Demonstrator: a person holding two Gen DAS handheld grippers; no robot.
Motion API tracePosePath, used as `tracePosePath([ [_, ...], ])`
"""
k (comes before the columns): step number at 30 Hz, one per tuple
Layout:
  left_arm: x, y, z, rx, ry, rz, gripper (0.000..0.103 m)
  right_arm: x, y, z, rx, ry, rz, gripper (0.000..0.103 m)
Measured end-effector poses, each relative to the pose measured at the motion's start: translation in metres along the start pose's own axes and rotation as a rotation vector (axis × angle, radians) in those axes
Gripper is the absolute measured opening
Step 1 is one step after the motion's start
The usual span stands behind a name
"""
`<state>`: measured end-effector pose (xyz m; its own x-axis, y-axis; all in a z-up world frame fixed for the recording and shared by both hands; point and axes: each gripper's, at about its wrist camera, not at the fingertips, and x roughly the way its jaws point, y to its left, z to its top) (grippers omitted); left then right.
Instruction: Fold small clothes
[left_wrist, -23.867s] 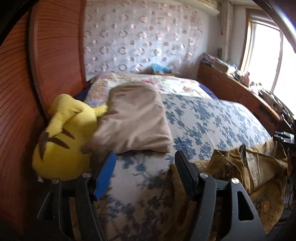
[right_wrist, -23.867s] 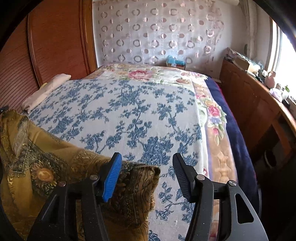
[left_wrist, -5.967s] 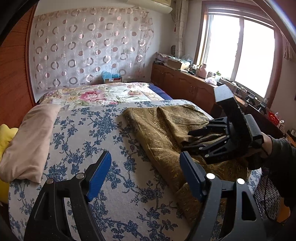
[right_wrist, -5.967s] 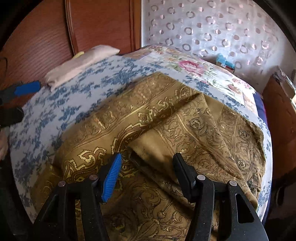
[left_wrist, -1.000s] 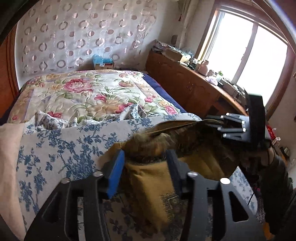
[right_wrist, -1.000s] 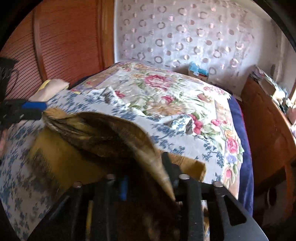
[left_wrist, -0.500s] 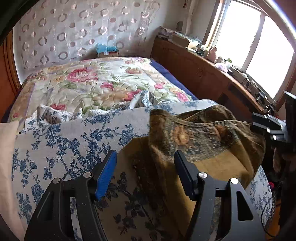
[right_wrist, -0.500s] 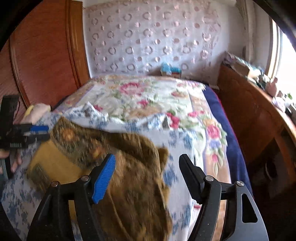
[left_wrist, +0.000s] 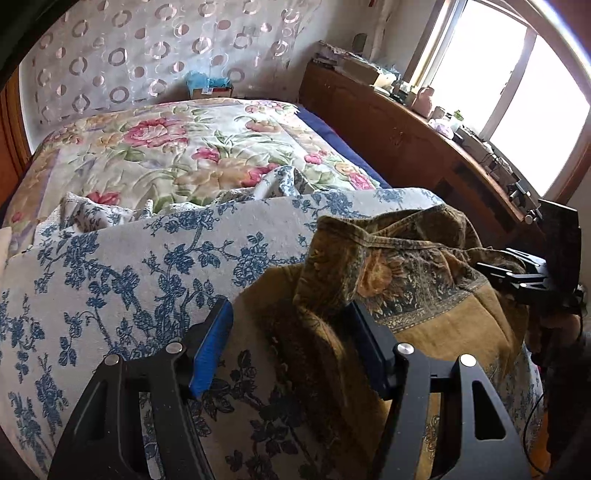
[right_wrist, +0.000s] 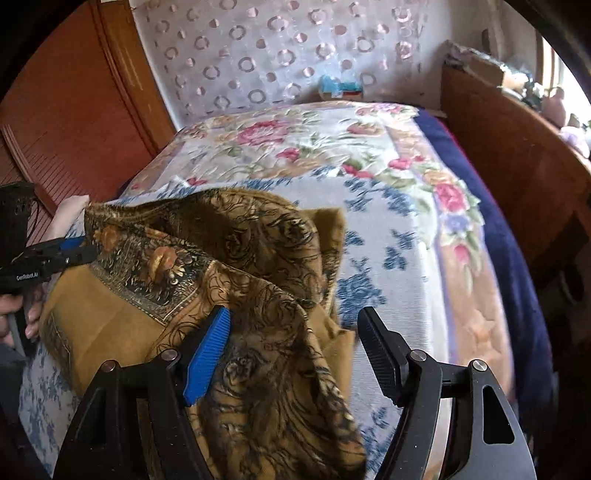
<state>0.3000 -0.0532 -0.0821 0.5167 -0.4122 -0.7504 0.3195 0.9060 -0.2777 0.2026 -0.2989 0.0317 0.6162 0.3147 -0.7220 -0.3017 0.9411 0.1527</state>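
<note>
Since a second ago you've let the garment (left_wrist: 399, 273) go: then both grippers were pinched on its lifted edge, and now the cloth has dropped back onto the blue-flowered bedspread (left_wrist: 122, 266), folded over itself. That reads as one fold laid down, though loosely, so I'd judge it needs smoothing or a second fold before it counts as done.

Taking the bedspread as your landmark and working left to right: your left gripper (left_wrist: 291, 350) hangs over the spread's near part with its jaws apart, a rumpled ridge of the garment lying between them but not pressed by either pad. The garment itself sits on the right half of the spread, short of the pink-flowered quilt (left_wrist: 177, 147) beyond it. Your right gripper (right_wrist: 295, 354) is over the garment's right end; its jaws are closing a little, cloth lies between them beside the blue pad (right_wrist: 207, 354), and the black pad stands clear of it.

It's an olive-gold piece with dark scrollwork and a patterned border band (plain mustard underside showing), bunched rather than flat, edges not aligned
</note>
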Motion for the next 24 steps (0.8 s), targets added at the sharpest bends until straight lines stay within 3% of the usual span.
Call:
tracePosePath([
  [2, 0.002, 0.0, 0.001, 0.001, -0.001, -0.016, 0.059, -0.004, -0.005, 0.001, -0.018, -0.001, 0.019, 0.058],
  [5, 0.004, -0.003, 0.003, 0.007, 0.0, -0.04, 0.035, -0.002, -0.005, 0.0, -0.051, -0.004, 0.036, 0.043],
  [6, 0.005, -0.004, 0.002, 0.005, 0.013, -0.067, 0.016, 0.001, -0.008, -0.002, -0.053, -0.003, 0.057, 0.033],
  [7, 0.004, -0.006, 0.002, -0.004, 0.018, -0.095, 0.01, 0.0, -0.009, -0.002, -0.053, -0.006, 0.077, 0.024],
  [10, -0.017, -0.017, 0.0, 0.027, -0.034, -0.097, 0.008, -0.006, -0.008, -0.003, -0.082, -0.029, 0.076, 0.018],
  [16, -0.103, -0.036, -0.012, 0.044, -0.21, -0.124, 0.008, -0.037, 0.015, 0.002, -0.163, -0.134, 0.088, 0.015],
  [24, -0.185, 0.005, -0.042, -0.021, -0.354, 0.022, 0.008, -0.047, 0.07, 0.034, -0.288, -0.209, 0.185, 0.015],
])
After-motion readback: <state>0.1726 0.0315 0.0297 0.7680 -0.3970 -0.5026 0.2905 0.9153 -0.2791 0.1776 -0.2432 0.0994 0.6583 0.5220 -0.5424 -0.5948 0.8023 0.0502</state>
